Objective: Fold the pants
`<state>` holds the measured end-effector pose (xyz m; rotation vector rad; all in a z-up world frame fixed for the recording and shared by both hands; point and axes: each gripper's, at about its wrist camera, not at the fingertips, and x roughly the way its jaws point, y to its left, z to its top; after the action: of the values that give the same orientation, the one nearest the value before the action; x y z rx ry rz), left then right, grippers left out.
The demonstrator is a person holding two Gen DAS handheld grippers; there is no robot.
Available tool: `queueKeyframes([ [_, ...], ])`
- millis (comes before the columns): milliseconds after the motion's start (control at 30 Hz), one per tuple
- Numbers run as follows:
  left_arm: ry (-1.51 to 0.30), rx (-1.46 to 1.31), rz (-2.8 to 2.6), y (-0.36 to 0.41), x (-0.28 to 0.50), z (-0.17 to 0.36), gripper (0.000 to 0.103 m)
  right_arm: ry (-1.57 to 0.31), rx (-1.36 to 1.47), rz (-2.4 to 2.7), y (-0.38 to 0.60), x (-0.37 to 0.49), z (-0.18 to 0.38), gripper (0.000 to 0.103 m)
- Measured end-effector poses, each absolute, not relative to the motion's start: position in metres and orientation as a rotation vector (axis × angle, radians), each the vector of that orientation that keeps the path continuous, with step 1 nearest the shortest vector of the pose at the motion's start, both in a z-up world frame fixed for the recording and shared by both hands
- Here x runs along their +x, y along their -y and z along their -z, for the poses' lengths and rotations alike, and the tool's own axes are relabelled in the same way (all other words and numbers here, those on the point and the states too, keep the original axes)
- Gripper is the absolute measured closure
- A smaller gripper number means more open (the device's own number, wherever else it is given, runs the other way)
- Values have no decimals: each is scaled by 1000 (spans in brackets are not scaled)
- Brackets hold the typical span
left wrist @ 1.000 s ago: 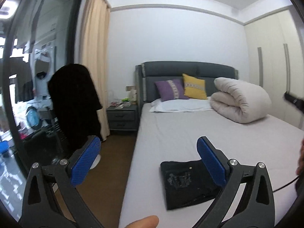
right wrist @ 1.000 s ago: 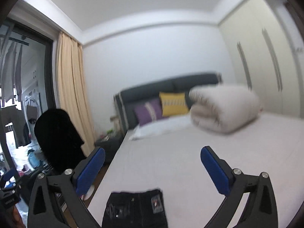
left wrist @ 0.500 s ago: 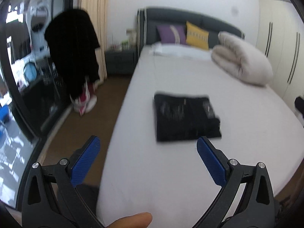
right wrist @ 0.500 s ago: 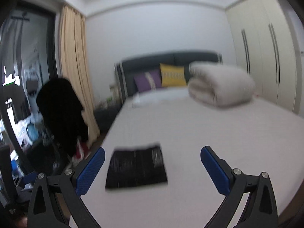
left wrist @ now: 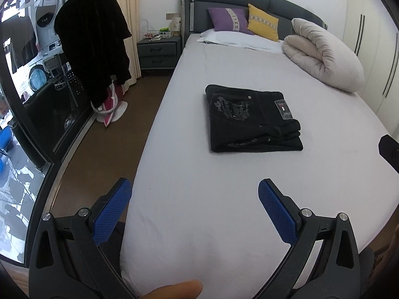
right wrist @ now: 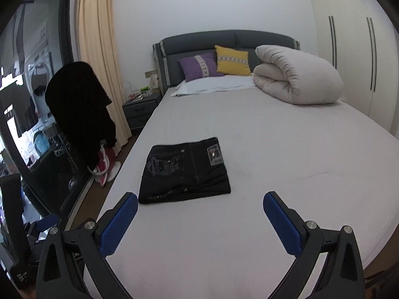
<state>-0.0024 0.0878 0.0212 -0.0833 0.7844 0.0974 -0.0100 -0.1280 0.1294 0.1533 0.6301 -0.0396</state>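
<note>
The black pants lie folded in a neat, flat pile on the bed, near its left edge and well apart from the rolled-up white blanket. The left gripper is wide open and holds nothing. The right gripper is wide open too, with nothing in it. Both hang above the sheet, short of the pants. A fingertip, maybe a thumb, peeks in at the bottom.

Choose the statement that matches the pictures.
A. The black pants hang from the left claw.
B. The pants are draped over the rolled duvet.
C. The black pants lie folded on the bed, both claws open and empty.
C: the black pants lie folded on the bed, apart from the open left claw and right claw.
</note>
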Motion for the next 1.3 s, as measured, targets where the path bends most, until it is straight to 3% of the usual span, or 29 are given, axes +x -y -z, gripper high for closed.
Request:
queueKeyframes([
  [1300,-818,-80,-120,-88,12,4,0,-715,150,22,118,-3,-104,0],
])
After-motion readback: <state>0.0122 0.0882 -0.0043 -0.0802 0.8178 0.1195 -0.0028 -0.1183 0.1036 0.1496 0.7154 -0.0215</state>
